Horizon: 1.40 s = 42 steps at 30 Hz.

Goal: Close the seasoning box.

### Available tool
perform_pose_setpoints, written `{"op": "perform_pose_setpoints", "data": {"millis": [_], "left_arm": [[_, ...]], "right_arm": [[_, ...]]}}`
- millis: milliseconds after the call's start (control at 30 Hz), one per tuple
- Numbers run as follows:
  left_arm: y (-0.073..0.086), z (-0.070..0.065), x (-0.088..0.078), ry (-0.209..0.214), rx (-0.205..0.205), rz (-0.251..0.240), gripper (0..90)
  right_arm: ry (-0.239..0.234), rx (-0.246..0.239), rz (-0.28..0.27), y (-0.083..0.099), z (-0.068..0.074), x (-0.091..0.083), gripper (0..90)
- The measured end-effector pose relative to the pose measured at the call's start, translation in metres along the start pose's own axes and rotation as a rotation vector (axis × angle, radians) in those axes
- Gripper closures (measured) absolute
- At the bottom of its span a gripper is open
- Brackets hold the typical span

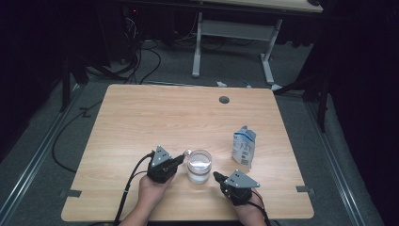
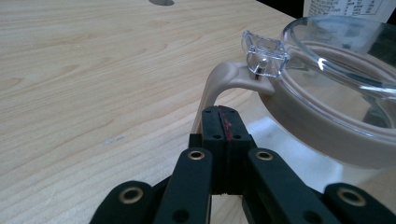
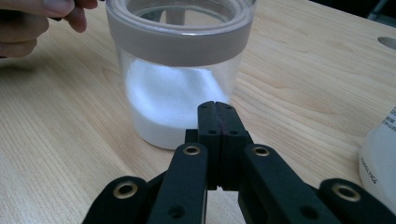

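Jar (image 1: 199, 167): clear, rigid-walled, about a third full of white powder, so judged moderately heavy and bottom-weighted, unlikely to tip under a light nudge. Smooth wall, probably slippery to narrow pads. Beige collar (image 3: 180, 39) round the top gives a firmer, less slick band to squeeze. Clear hinged lid (image 2: 345, 60) with a small tab (image 2: 264, 56) and a beige latch loop (image 2: 224, 77) beside it: thin plastic, judged the fragile part, best lifted by the tab and not pried hard.

Stands just ahead of both tools, between them on the worktop (image 1: 155, 113). Left tool (image 2: 223, 122): clenched on nothing, tips just below and short of the latch loop, not visibly touching it. Right tool (image 3: 217, 116): also clenched and empty, tips close in front of the lower wall at powder level, apart from it.

Would need opening before any hold; collar too wide for a pinch perhaps, so steadying at the wall with one and working the tab with the other seems likelier.

Beyond the right tool, off to its right, a white pouch (image 1: 244, 147) standing upright, well apart from the jar
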<state>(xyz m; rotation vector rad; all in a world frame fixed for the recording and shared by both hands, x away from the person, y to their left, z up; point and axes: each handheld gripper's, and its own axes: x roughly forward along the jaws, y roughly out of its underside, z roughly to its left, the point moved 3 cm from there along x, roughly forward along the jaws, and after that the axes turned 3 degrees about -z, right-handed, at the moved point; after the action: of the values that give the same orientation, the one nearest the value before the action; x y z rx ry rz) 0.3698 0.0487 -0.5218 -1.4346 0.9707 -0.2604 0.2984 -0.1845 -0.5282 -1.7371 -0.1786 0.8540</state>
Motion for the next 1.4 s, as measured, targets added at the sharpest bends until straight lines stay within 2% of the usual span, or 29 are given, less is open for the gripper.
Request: {"op": "perform_pose_setpoints", "data": {"millis": [200, 500, 633, 733, 800, 867, 900, 933, 967, 1000, 1033, 1100, 1167, 1300, 1400], "left_arm": [[-0.005, 0.003, 0.010, -0.002, 0.008, 0.000, 90.0], [-0.014, 0.007, 0.028, 0.023, 0.026, -0.015, 90.0], [-0.010, 0.008, 0.019, 0.011, 0.037, -0.025, 90.0], [-0.001, 0.017, 0.000, -0.026, 0.036, -0.029, 90.0], [0.006, 0.019, -0.013, -0.064, -0.084, -0.116, 90.0], [0.013, 0.032, -0.034, -0.102, -0.028, -0.065, 90.0], [0.017, 0.034, -0.042, -0.124, -0.090, -0.098, 90.0], [0.015, 0.025, -0.039, -0.112, -0.287, -0.220, 87.4], [0.023, 0.042, -0.056, -0.158, -0.120, -0.105, 85.6], [0.028, 0.053, -0.070, -0.185, -0.036, -0.032, 82.9], [0.033, 0.061, -0.080, -0.208, 0.010, 0.005, 81.7], [0.040, 0.066, -0.091, -0.251, 0.014, 0.003, 80.9], [0.047, 0.070, -0.097, -0.270, 0.014, -0.002, 79.2], [0.051, 0.077, -0.104, -0.275, -0.031, -0.019, 76.4], [0.052, 0.078, -0.105, -0.270, -0.039, -0.025, 75.5]], "right_arm": [[0.002, 0.002, -0.007, 0.000, -0.003, -0.002, 89.9], [0.012, 0.010, -0.003, 0.001, -0.005, -0.003, 89.9], [0.013, 0.015, -0.006, 0.000, -0.004, -0.002, 89.9], [0.021, 0.016, -0.008, -0.002, -0.005, 0.001, 89.9], [0.033, 0.020, -0.012, -0.006, -0.007, 0.003, 89.9], [0.051, 0.025, -0.026, -0.012, -0.009, 0.005, 89.9], [0.060, 0.031, -0.032, -0.015, -0.011, 0.006, 89.9], [0.068, 0.035, -0.040, -0.019, -0.013, 0.007, 89.9], [0.072, 0.038, -0.043, -0.020, -0.014, 0.008, 89.9], [0.085, 0.035, -0.041, -0.022, -0.015, 0.010, 89.9], [0.090, 0.035, -0.042, -0.023, -0.016, 0.011, 89.9], [0.088, 0.034, -0.042, -0.023, -0.015, 0.012, 89.9], [0.083, 0.022, -0.040, -0.022, -0.012, 0.013, 89.9], [0.086, 0.014, -0.039, -0.022, -0.011, 0.015, 90.0], [0.072, 0.015, -0.043, -0.022, -0.011, 0.013, 90.0]]}}
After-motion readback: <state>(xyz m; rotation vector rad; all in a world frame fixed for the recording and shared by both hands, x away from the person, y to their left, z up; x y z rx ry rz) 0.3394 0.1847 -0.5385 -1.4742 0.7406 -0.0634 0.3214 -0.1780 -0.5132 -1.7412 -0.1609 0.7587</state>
